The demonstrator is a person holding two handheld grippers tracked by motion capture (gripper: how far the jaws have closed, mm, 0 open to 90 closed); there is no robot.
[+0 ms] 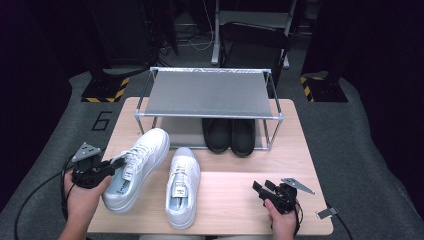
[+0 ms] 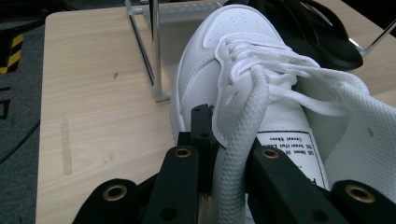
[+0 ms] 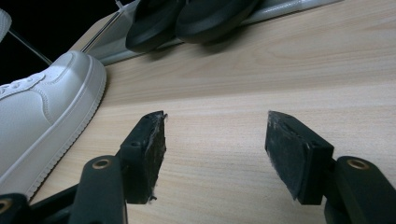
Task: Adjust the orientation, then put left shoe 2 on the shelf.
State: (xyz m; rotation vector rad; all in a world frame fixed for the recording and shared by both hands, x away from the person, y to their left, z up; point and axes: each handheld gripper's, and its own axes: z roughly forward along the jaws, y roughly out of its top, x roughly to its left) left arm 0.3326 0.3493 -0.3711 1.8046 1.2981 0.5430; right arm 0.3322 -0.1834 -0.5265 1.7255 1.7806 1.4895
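Two white sneakers lie on the wooden table (image 1: 235,200). The left sneaker (image 1: 142,152) lies slanted, toe toward the rack. My left gripper (image 1: 117,162) is shut on the edge of its opening; in the left gripper view the black jaws (image 2: 231,149) pinch the white padded collar (image 2: 243,121) beside the laces and the printed tongue label. The right sneaker (image 1: 182,187) lies free at the table's middle front. My right gripper (image 1: 260,189) hovers low over bare wood at the front right, open (image 3: 215,149) with nothing between its pads.
A metal rack (image 1: 207,92) with a grey shelf stands at the back of the table. A pair of black shoes (image 1: 230,135) sits under it, also seen from the right gripper view (image 3: 196,14). The right sneaker's toe (image 3: 42,112) lies left of my right gripper.
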